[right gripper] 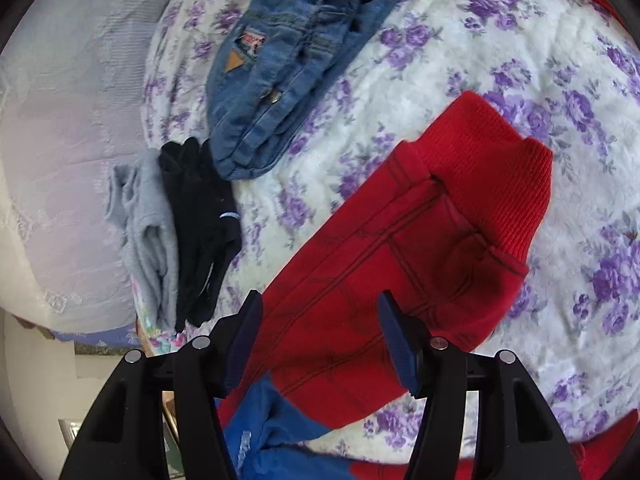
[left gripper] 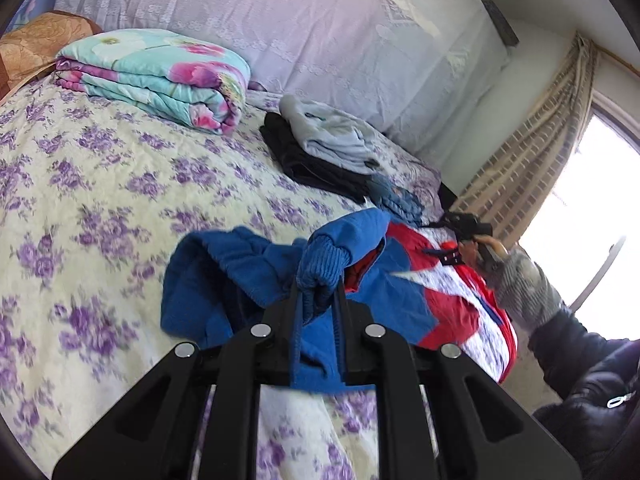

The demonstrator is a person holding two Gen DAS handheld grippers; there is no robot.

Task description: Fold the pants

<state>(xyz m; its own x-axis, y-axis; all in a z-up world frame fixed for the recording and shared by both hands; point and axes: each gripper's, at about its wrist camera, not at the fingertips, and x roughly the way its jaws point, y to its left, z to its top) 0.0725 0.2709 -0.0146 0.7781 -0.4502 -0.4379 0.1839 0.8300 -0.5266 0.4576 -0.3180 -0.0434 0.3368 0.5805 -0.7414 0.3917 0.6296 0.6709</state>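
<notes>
The left tool (left gripper: 318, 292) holds the blue ribbed cuff (left gripper: 320, 264) of the pants (left gripper: 400, 300); the right tool (right gripper: 320, 320) stands wide above their red leg (right gripper: 440, 232).

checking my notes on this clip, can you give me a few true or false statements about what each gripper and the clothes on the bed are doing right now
1. The left gripper is shut on the blue ribbed cuff of the pants. True.
2. The right gripper is clamped on the red pant leg. False: its jaws stand open, with the red leg lying between and beyond them.
3. Folded jeans lie on the floral bedspread. True.
4. The grey garment lies beside a black one. True.
5. The folded floral quilt covers the jeans. False: it sits apart from the clothes, near the headboard.
</notes>
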